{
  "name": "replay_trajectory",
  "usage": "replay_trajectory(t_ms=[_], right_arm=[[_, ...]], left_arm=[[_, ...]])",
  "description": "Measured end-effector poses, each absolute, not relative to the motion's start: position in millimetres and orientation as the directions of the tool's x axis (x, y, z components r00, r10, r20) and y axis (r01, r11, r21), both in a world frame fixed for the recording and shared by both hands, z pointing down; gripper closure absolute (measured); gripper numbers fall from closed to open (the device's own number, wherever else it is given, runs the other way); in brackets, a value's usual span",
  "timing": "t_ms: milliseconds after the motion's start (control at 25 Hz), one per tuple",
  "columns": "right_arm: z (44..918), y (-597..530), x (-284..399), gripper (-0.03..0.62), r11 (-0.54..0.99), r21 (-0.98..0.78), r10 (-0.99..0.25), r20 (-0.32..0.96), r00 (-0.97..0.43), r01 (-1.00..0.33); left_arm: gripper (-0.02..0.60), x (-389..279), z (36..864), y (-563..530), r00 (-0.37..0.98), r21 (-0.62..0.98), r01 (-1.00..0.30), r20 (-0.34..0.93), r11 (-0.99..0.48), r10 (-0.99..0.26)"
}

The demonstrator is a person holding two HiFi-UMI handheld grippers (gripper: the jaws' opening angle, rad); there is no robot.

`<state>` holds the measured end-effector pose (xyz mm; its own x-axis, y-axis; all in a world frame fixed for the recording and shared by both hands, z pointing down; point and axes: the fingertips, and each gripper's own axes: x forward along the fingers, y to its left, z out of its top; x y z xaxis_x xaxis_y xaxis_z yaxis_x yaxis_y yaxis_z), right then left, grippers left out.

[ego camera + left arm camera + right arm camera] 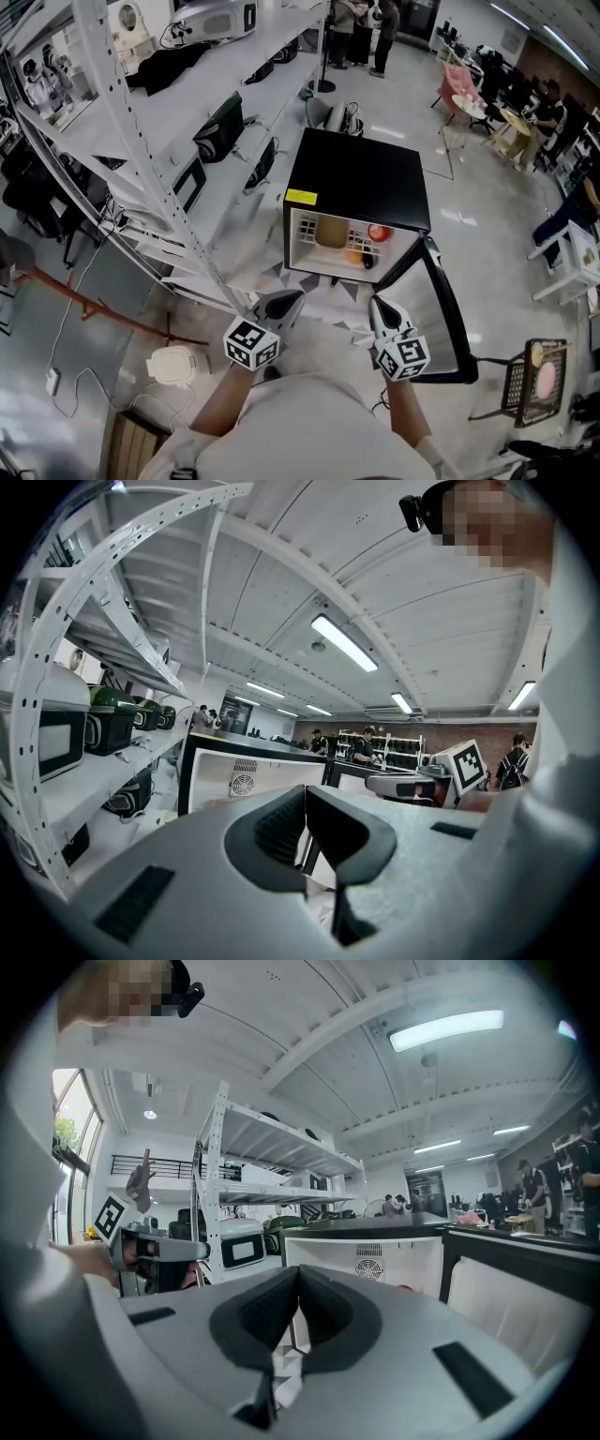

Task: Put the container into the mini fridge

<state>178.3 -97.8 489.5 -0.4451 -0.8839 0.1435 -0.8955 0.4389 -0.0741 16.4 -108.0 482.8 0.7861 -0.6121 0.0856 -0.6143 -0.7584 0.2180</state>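
Note:
The black mini fridge (pixel 356 183) stands on the floor with its door (pixel 441 314) swung open to the right. On its upper shelf sits a tan container (pixel 330 232) beside a red apple (pixel 379 232); an orange fruit (pixel 354 255) lies lower down. My left gripper (pixel 289 300) and right gripper (pixel 380 307) hover side by side in front of the opening, both shut with nothing between the jaws. The left gripper view shows shut jaws (pixel 305 799) facing the fridge (pixel 239 771). In the right gripper view the jaws (pixel 298 1279) are shut too, with the fridge's white inside (pixel 375 1255) ahead.
A white metal shelving rack (pixel 141 141) with bags and devices runs along the left. A round white appliance (pixel 174 366) sits on the floor at lower left. A wire cart (pixel 534 380) stands at the right. People and tables are far behind.

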Motion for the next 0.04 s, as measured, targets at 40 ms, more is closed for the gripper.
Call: replay_trajectory(t_ms=[40], right_arm=[[490.2,-97.6,177.7,0.586,0.439,-0.075,-0.883,0.145,-0.446,-0.895]], left_arm=[[0.577,15.9,483.7,-108.0,0.786,0.218,-0.614,0.086,-0.758,-0.612]])
